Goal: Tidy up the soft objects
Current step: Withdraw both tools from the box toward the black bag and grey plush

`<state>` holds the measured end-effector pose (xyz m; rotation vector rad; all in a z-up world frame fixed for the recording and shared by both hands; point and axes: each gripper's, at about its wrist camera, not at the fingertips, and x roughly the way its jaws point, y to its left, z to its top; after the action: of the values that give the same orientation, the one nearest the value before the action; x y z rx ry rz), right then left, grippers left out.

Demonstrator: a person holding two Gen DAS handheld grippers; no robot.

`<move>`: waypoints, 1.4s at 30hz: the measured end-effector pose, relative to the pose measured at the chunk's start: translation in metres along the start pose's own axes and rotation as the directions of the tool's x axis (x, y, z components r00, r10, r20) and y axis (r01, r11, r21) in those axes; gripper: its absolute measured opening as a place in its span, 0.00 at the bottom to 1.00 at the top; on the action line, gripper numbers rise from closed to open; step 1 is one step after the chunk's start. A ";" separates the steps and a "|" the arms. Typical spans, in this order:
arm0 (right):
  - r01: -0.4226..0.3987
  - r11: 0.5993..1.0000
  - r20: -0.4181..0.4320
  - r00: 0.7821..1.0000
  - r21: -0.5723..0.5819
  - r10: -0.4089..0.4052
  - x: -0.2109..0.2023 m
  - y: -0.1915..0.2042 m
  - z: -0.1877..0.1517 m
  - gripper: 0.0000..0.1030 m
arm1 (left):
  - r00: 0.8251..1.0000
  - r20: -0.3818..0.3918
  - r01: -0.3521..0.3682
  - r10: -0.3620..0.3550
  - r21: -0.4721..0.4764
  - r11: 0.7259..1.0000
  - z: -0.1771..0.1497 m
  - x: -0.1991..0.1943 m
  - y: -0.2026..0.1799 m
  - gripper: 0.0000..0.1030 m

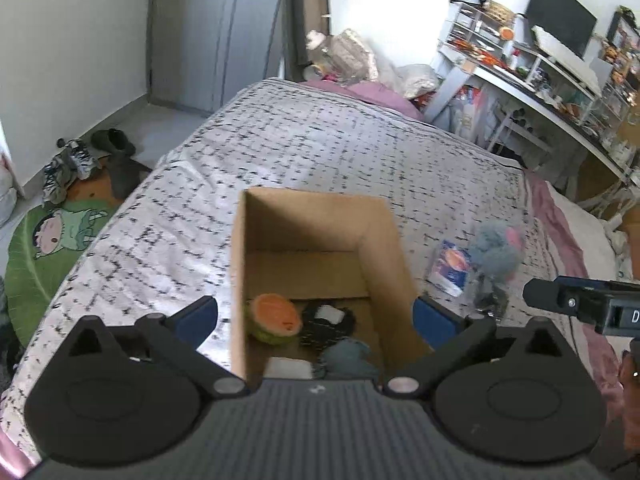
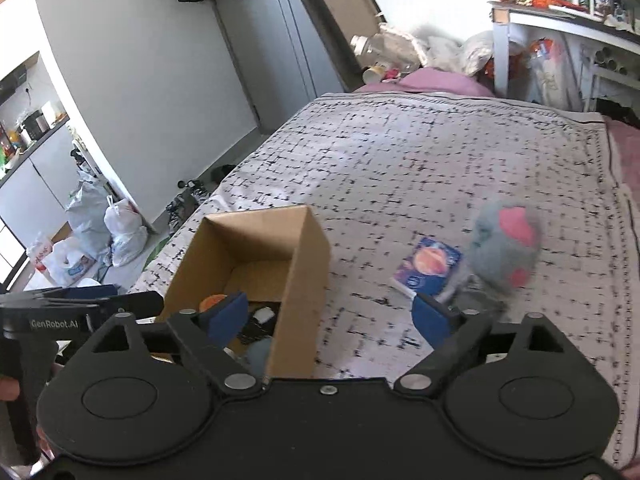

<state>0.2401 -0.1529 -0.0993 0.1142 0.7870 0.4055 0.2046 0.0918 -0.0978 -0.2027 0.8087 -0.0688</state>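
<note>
The cardboard box [image 1: 320, 280] stands open on the bed [image 1: 320, 140], its walls stiff, matte and brown, and it already holds 3 soft things: a rounded orange-and-green plush [image 1: 274, 318], a black mesh-like piece [image 1: 326, 326] and a grey-blue plush [image 1: 348, 358] at the near wall. To the right of the box, well apart from it, lies a fuzzy grey plush with pink patches [image 2: 504, 252], touching a flat, glossy blue packet [image 2: 430, 266]. The left gripper [image 1: 314, 316] hangs over the box with its jaws wide apart and empty; the right gripper [image 2: 330, 318] hovers by the right wall of the box, jaws also apart, holding nothing. The likely risk: the plush's loose pile compresses and slips from a shallow pinch, or the jaws catch the slick packet along with it. The light box could also tip or slide on the yielding bedspread if nudged.
</note>
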 end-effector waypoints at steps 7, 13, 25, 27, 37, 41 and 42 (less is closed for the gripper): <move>0.014 0.999 0.023 1.000 0.047 -0.015 -0.014 -0.030 -0.009 1.00 | 1.000 0.023 0.021 -0.022 0.040 0.999 0.002 -0.004 -0.030 1.00; 0.033 0.996 0.035 0.999 0.080 -0.036 -0.025 -0.053 -0.014 1.00 | 0.999 -0.005 0.045 -0.045 0.070 0.996 0.005 0.001 -0.054 1.00; 0.059 0.987 0.027 0.998 0.148 -0.063 -0.031 -0.090 -0.024 0.99 | 0.997 -0.055 0.055 -0.046 0.154 0.987 0.010 0.022 -0.096 1.00; 0.061 0.985 0.025 0.998 0.160 -0.066 -0.029 -0.095 -0.024 0.98 | 0.997 -0.060 0.058 -0.049 0.157 0.986 0.011 0.026 -0.101 1.00; 0.067 0.971 0.000 0.998 0.229 -0.069 -0.019 -0.117 -0.023 0.89 | 0.997 -0.057 0.058 -0.049 0.186 0.981 0.022 0.044 -0.117 1.00; 0.068 0.962 -0.021 0.998 0.265 -0.064 -0.007 -0.126 -0.026 0.80 | 0.997 -0.054 0.072 -0.062 0.206 0.976 0.023 0.054 -0.124 0.99; 0.067 0.959 -0.029 0.998 0.275 -0.061 -0.003 -0.128 -0.027 0.77 | 0.997 -0.056 0.072 -0.062 0.212 0.975 0.023 0.057 -0.125 0.97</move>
<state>0.2589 -0.2729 -0.1476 0.3447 0.8624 0.2338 0.2629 -0.0353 -0.0971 -0.0247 0.8368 -0.2242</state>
